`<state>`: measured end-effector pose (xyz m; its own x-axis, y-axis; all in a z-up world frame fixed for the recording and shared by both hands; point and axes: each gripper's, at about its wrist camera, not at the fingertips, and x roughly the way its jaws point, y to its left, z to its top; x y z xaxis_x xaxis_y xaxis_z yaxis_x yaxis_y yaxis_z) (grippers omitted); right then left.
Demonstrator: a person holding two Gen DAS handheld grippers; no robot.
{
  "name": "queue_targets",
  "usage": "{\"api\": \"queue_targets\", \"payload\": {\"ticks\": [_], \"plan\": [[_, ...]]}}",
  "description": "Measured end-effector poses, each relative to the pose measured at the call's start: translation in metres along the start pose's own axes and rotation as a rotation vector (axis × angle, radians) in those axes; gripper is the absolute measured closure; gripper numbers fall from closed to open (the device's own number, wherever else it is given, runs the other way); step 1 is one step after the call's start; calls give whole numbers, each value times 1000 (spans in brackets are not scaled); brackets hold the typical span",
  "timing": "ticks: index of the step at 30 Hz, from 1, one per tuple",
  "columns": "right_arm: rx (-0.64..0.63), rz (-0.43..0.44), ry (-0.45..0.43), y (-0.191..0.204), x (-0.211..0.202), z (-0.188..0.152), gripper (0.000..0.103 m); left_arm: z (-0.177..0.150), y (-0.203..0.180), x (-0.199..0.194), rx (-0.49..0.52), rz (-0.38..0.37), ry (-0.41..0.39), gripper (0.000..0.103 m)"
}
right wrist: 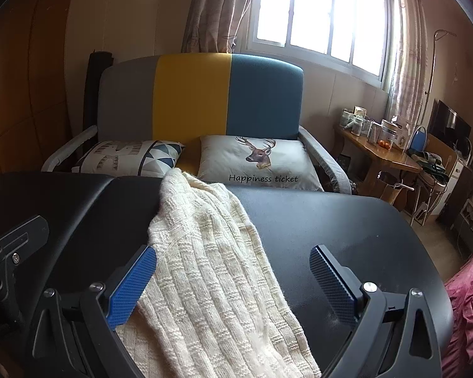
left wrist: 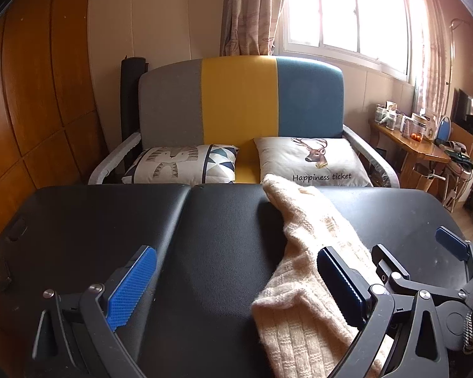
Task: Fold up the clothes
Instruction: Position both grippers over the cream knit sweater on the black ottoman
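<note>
Black padded table (right wrist: 331, 220) is carrying cream knit (right wrist: 211, 267) w/ both grippers, left gripper (left wrist: 236, 280) & right gripper (right wrist: 236, 280), gaping wide, holding nothing; far end is overhanging, risking sliding off.

A cream ribbed-knit sweater (right wrist: 211, 267) lay stretched lengthwise in a rumpled strip across the black padded table (right wrist: 347, 220).

A cream knit sweater (right wrist: 211, 267) lies in a long strip down the middle of the frame on a black table (right wrist: 347, 230), its far end at the table's back edge. The right hand-held gripper (right wrist: 233, 283) fills the bottom of the frame, fingers spread wide; its left pad (right wrist: 132, 286) overlaps the sweater's edge, while its right pad (right wrist: 331, 283) is over bare table.
</note>
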<state>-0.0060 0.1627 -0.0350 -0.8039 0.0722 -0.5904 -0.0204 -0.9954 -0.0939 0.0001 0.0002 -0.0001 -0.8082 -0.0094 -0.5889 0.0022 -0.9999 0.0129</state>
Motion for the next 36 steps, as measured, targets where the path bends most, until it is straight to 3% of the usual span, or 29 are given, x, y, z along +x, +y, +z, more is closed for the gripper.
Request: {"api": "queue_targets", "payload": {"ticks": [14, 18, 23, 26, 36], "plan": [[4, -12, 73, -9, 9, -16, 3, -8, -3, 6, 13, -26, 58, 0], [-16, -38, 79, -8, 11, -16, 3, -13, 4, 13, -9, -83, 95, 0], [-31, -56, 77, -9, 10, -16, 3, -18, 20, 16, -67, -206, 100, 0], [-38, -53, 80, -8, 12, -17, 3, -19, 18, 18, -38, -174, 93, 0], [-53, -50, 93, -5, 13, -25, 3, -30, 18, 18, -28, -246, 104, 0]]}}
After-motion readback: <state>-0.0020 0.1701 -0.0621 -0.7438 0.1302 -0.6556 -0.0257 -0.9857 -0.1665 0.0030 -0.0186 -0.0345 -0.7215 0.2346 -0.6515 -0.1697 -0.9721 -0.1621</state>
